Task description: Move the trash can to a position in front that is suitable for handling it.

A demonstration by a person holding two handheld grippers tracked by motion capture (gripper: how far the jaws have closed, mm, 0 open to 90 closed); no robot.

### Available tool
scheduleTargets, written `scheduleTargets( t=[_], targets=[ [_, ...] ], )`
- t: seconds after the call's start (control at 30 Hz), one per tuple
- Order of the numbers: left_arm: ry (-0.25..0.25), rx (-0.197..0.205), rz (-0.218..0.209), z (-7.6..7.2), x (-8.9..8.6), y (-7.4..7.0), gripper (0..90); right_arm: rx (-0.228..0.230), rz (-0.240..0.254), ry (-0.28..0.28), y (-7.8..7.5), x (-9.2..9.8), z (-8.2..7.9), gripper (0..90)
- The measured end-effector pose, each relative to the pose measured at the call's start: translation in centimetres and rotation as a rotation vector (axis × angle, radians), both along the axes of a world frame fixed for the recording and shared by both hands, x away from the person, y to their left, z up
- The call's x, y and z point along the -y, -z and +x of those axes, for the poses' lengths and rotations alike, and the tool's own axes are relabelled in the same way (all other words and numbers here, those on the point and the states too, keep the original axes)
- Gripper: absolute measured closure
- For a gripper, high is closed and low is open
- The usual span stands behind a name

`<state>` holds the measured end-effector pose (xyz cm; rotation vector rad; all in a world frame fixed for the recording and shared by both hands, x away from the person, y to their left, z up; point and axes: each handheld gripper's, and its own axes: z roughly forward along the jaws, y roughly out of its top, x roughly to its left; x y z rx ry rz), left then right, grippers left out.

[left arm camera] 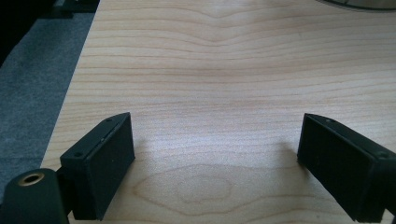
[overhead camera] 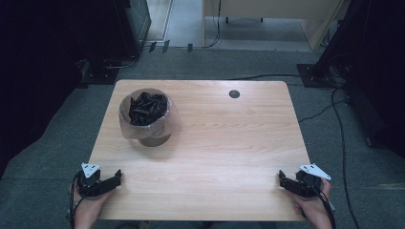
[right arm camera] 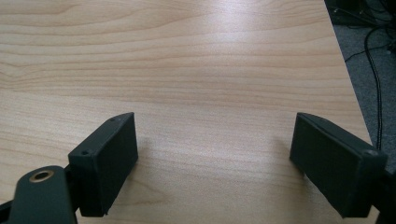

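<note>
High view: lined bin (overhead camera: pixel 145 114) of dark scraps, far left of counter (overhead camera: pixel 215 143); grommet hole (overhead camera: pixel 234 94).
Left hand-held gripper (left arm camera: pixel 215 154): jaws apart, bare wood between.
Right hand-held gripper (right arm camera: pixel 215 154): jaws apart; floor cables (right arm camera: pixel 373 70) beyond edge.

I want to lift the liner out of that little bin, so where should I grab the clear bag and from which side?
Grip the clear bag where its film folds over the bin rim, on the near-left edge, coming from above with the left gripper. The loose overhang offers pinchable slack.
</note>
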<state>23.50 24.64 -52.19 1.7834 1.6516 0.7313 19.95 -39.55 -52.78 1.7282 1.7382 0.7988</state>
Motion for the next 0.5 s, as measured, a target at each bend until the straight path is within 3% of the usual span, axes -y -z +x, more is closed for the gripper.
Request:
scheduleTargets(
  t=[0.13, 0.27, 0.5],
  targets=[
    [-0.014, 0.006, -0.013, 0.4, 0.0, -0.1, 12.3, 0.0, 0.0, 0.0, 0.0, 0.0, 0.0, 15.0],
    [-0.036, 0.02, -0.072, 1.5, -0.4, -0.6, 13.5, 0.001, -0.001, 0.003, 0.0, -0.1, 0.0, 15.6],
    [-0.075, 0.065, -0.107, 4.9, -0.8, -2.5, 14.6, 0.002, 0.002, 0.003, 0.0, 0.0, 0.0, 15.9]
  ],
)
